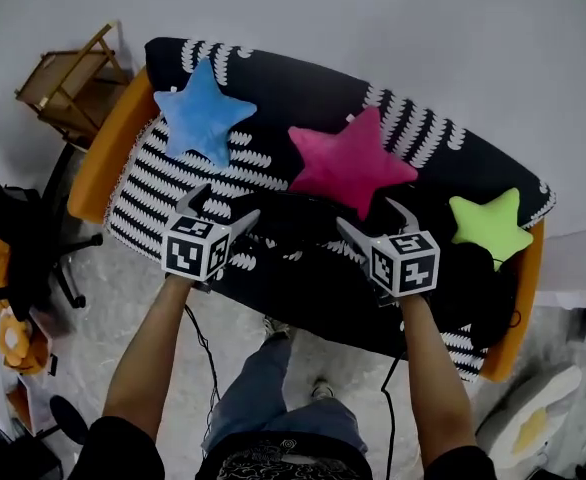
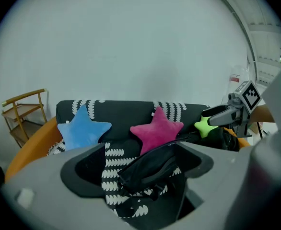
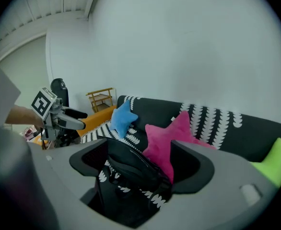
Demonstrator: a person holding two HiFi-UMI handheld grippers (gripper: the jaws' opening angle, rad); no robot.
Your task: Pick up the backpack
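At the left end of the sofa [image 1: 108, 158], a blue star pillow [image 1: 203, 115] is leaning on the backrest. The left gripper [image 1: 229, 202] is hovering over the sofa's front edge, its fingers [image 2: 83, 170] spread wide and gripping nothing. The black backpack [image 1: 295, 218] is lying mid-seat on the sofa, in front of a pink star pillow [image 1: 351, 163]. The right gripper [image 1: 367, 215] is hovering nearby, its fingers [image 3: 194, 169] equally wide apart and empty. A green star pillow [image 1: 491, 226] is sitting at the sofa's right end.

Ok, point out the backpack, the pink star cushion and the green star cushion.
backpack [image 2: 150, 167]: left gripper view, on its black upper body.
pink star cushion [image 1: 351, 163]: head view, on its centre.
green star cushion [image 1: 490, 226]: head view, on its centre.
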